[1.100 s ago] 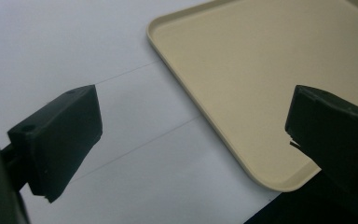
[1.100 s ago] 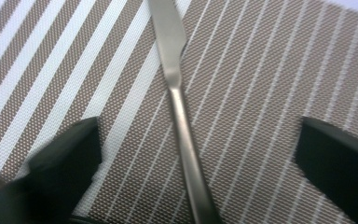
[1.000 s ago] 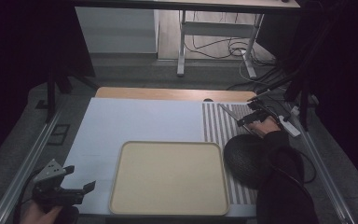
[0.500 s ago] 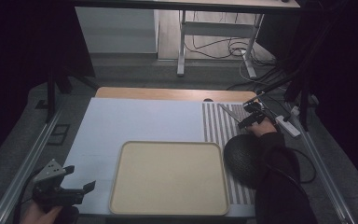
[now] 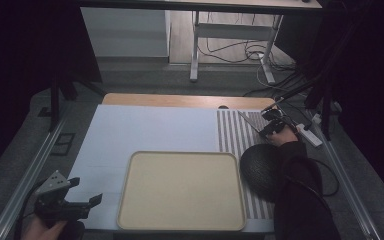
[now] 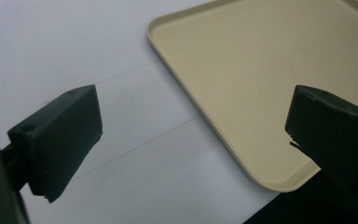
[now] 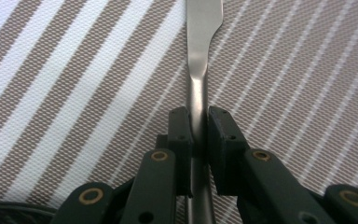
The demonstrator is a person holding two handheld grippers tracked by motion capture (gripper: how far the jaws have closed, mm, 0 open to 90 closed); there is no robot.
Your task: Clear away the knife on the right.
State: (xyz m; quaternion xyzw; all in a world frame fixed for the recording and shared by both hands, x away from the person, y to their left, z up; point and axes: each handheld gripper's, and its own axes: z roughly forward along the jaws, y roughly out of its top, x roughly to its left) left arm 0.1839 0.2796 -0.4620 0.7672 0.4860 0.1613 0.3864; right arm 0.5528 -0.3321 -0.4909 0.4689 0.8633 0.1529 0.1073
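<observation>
Clamping down at the far right of the desk (image 5: 145, 130), right gripper (image 7: 198, 122) with jaws just drawn in on the slim metal utensil (image 7: 200, 56), pads pressed to both sides of its narrow handle. Lay flat on the striped mat (image 7: 74, 84), that utensil, its wider flat end pointing away from the gripper, the handle running back under the gripper body. Seen from the high view as a thin silver bar (image 5: 250, 122) slanting across the mat's far end (image 5: 232, 132), right gripper (image 5: 271, 126) at its near tip, the hand behind it and a dark sleeve trailing back. Sat just beside that sleeve, a dark round bowl (image 5: 260, 167), touching the right edge of the beige tray (image 5: 180, 220). Hovered low at the near left corner, left gripper (image 5: 87, 201), jaws spread wide with nothing between them, over white desk surface (image 6: 98, 56) beside the tray's rounded corner (image 6: 279, 184).
</observation>
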